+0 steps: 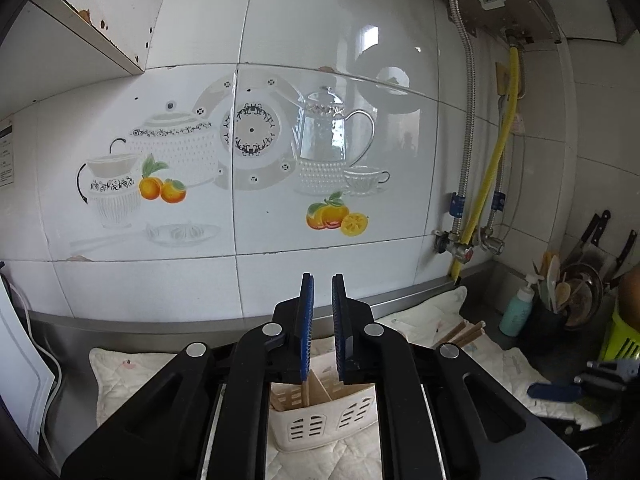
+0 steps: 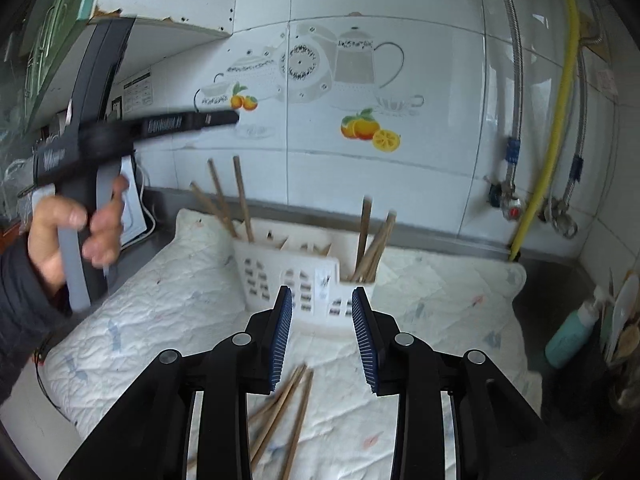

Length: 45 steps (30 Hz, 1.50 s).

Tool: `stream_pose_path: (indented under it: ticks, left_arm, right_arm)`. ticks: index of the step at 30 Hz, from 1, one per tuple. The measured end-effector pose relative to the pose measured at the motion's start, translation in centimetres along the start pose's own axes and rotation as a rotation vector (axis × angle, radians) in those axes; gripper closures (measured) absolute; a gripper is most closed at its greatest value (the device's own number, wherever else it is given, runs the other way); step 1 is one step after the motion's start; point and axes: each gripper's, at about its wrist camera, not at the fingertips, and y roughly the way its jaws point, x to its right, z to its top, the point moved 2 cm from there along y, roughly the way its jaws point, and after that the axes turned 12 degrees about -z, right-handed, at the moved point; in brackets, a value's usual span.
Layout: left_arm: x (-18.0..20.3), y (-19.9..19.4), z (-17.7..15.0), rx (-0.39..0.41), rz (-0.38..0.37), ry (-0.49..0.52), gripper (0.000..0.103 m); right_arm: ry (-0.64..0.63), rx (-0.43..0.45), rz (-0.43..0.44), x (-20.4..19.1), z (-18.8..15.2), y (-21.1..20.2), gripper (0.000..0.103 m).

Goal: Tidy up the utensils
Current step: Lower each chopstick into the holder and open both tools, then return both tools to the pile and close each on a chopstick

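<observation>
A white slotted utensil holder point(image 2: 304, 280) stands on a quilted white cloth point(image 2: 168, 300), with wooden chopsticks in its left end point(image 2: 240, 196) and right end point(image 2: 372, 244). Loose wooden chopsticks point(image 2: 288, 408) lie on the cloth just below my right gripper point(image 2: 322, 336), which is open and empty above them. My left gripper point(image 1: 323, 328) is held above the holder point(image 1: 324, 412), its pads narrowly apart with nothing between them; a chopstick point(image 1: 305, 392) stands in the holder below. The loose chopsticks point(image 1: 464, 332) show to its right. The left gripper's body point(image 2: 132, 128) appears blurred at left.
A tiled wall point(image 1: 320, 272) with teapot and fruit pictures rises behind the steel counter. Metal and yellow hoses point(image 2: 548, 152) hang at right. A teal soap bottle point(image 2: 572, 336), a pot of wooden spoons and knives point(image 1: 576, 280) and a green basket point(image 1: 624, 336) stand at right.
</observation>
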Motion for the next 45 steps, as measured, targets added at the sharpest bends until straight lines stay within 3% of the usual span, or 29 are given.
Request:
stream_pose_path:
  ticks: [2,8,19,30,35,39,45]
  left_arm:
    - [0.6,-1.2,0.1,0.013,-0.005,0.010,0.094]
    - [2.1,-5.4,-1.6,0.020,-0.010,0.016,0.078]
    - [3.9,-10.3,-11.8,-0.095,-0.020,-0.053,0.068]
    - [4.7,-11.5,-21.8,-0.246,-0.061,-0.172,0.069]
    - [5.8,-11.2,-24.7,-0.306,-0.088,-0.177,0.069]
    - [7.1,-10.7,-26.8,-0.355,-0.122,-0.176,0.069]
    - [8.8,-9.7,-29.2,-0.408,-0.156,-0.167,0.070]
  right_arm:
    - [0.003,-0.014,-0.005,-0.5,-2.2,-0.6,0.072]
    - [0.085,-0.110,0.008,-1.2,-9.3,-1.5,0.072]
    - [0.149,-0.216,-0.006,-2.9,-18.2,-1.9,0.083]
    - [0.172,-0.237,-0.033,-4.0,-20.2,-0.3,0.088]
    - [0.182,-0.240,-0.054,-3.9,-20.4,0.4,0.089]
    - [0.189,-0.237,-0.062,-3.8,-20.4,0.5,0.096]
    - [0.197,-0.225,-0.065,-3.4,-20.2,0.0,0.096]
